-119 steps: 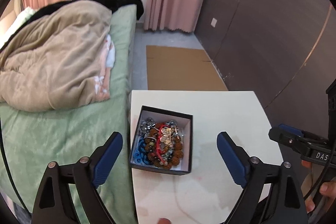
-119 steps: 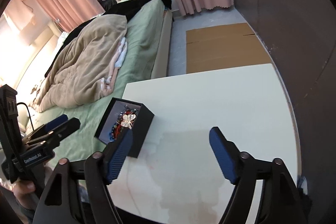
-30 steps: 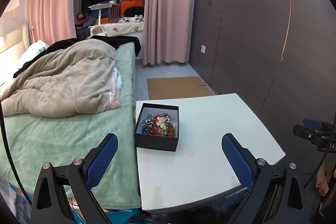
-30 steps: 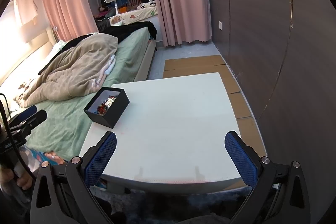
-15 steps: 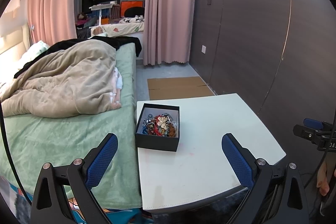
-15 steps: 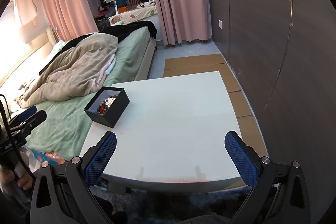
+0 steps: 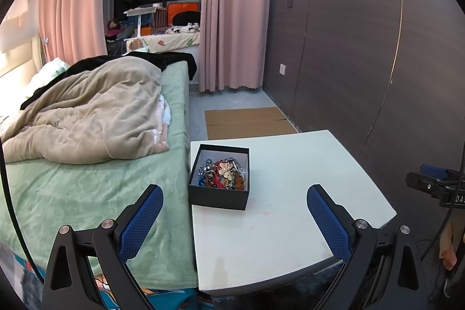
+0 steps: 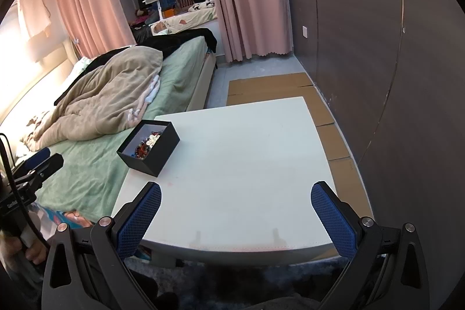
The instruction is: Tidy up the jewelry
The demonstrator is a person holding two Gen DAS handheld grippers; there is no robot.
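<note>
A black open box (image 7: 219, 196) stands at the left edge of the white table (image 7: 276, 222). It holds a heap of mixed jewelry (image 7: 223, 173): beads, red cords and a pale flower piece. It also shows in the right wrist view (image 8: 151, 148). My left gripper (image 7: 234, 204) is open and empty, held back from the table's near edge, well short of the box. My right gripper (image 8: 235, 201) is open and empty above the table's near edge, with the box far to its front left.
A bed (image 7: 87, 188) with a green sheet and a beige blanket (image 7: 87, 118) adjoins the table's left side. A dark panelled wall (image 7: 363, 63) runs along the right. Cardboard (image 7: 247, 121) lies on the floor beyond the table. Pink curtains (image 7: 232, 19) hang at the back.
Over four seconds both grippers drew back and up from close over the table. In the last second they have hardly moved.
</note>
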